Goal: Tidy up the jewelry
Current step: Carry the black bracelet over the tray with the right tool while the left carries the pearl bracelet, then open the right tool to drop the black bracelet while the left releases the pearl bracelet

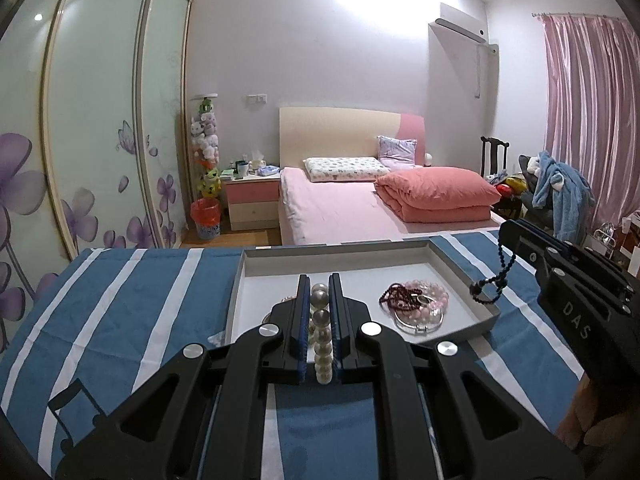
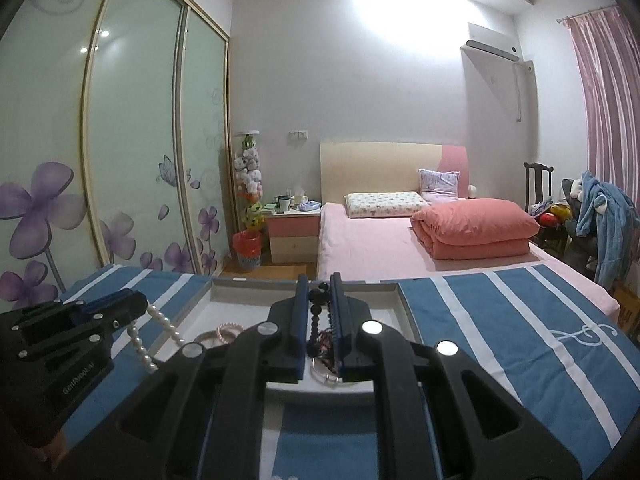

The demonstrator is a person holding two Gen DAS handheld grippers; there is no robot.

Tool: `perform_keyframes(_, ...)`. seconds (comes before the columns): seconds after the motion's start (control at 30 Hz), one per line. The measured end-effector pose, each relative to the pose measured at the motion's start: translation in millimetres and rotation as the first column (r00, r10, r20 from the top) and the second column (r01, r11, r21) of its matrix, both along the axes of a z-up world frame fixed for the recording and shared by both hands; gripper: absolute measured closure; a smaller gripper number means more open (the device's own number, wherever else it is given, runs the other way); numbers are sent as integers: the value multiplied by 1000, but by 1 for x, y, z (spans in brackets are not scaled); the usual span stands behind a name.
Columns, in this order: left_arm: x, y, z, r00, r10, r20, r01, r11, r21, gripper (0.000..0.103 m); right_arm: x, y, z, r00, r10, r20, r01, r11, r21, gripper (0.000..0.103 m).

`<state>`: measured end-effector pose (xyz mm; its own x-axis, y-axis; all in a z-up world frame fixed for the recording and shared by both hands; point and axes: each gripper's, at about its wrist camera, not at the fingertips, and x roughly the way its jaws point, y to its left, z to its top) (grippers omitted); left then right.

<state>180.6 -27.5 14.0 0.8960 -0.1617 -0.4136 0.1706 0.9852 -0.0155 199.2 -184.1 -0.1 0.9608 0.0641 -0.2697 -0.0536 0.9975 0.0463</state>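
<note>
My left gripper (image 1: 319, 286) is shut on a white pearl bracelet (image 1: 322, 340), held above the left part of a grey tray (image 1: 472, 280). The pearl bracelet hangs as a loop from the left gripper (image 2: 138, 300) in the right wrist view (image 2: 150, 344). My right gripper (image 2: 319, 286) is shut on a dark bead bracelet (image 2: 316, 316), above the tray (image 2: 394, 292). In the left wrist view the right gripper (image 1: 506, 226) dangles the dark beads (image 1: 496, 280) over the tray's right edge. A pile of dark red beads, pink beads and a silver bangle (image 1: 416, 304) lies in the tray.
The tray sits on a blue cloth with white stripes (image 1: 140, 300). Behind it are a pink bed (image 1: 340, 204), a nightstand (image 1: 252, 200), sliding wardrobe doors (image 1: 100, 120) on the left and a chair with clothes (image 1: 560, 188) on the right.
</note>
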Motion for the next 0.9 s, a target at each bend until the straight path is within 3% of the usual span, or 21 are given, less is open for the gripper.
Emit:
perform_keyframes(0.33, 31, -2, -2, 1000, -5, -13, 5, 1000, -12, 93, 34, -2, -2, 1000, -11, 6, 11, 1000, 6, 92)
perform_keyframes(0.9, 90, -12, -24, 996, -32, -87, 28, 999, -45, 93, 111, -13, -30, 996, -10, -85, 13, 999, 38, 92)
